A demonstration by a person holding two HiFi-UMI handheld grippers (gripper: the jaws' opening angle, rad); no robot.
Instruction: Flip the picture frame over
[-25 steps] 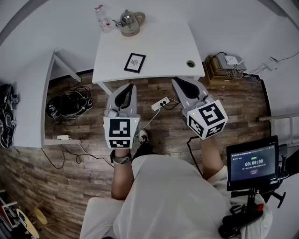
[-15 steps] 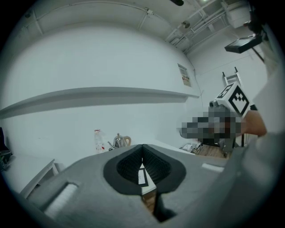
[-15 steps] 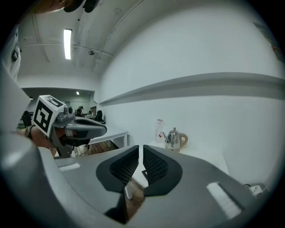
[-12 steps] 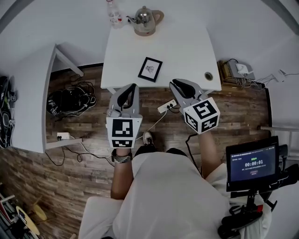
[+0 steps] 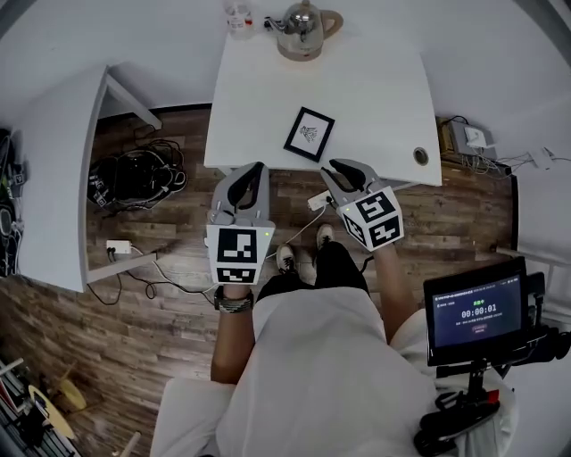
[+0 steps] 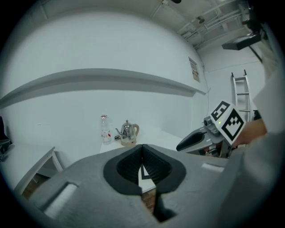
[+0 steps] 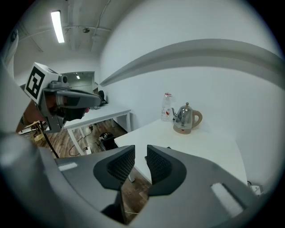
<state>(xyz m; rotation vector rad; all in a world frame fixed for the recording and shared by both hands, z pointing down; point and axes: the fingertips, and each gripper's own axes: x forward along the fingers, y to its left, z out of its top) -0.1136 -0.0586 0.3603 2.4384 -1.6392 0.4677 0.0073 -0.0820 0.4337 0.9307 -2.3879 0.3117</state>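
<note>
The black picture frame (image 5: 309, 134) lies flat, picture up, near the front edge of the white table (image 5: 375, 89). Both grippers hang in front of that edge, short of the frame and touching nothing. My left gripper (image 5: 254, 168) is shut and empty; in the left gripper view its pads meet at the tips (image 6: 142, 146), and a strip of the frame (image 6: 144, 171) shows below them. My right gripper (image 5: 343, 165) stands just right of the frame's near corner. Its jaws are opening, a narrow gap (image 7: 140, 151) shows between the pads, and nothing is in it.
A steel kettle (image 5: 306, 29) and a clear bottle (image 5: 237, 13) stand at the table's far edge. A cable hole (image 5: 420, 155) is at its front right corner. Another white table (image 5: 53, 178) stands left, with cables and a power strip (image 5: 314, 201) on the wooden floor. A monitor (image 5: 473, 308) is at the right.
Both grippers have moved forward and down towards the table's front edge, which now looms closer. The right gripper's jaws have parted a little; the left stays shut.
</note>
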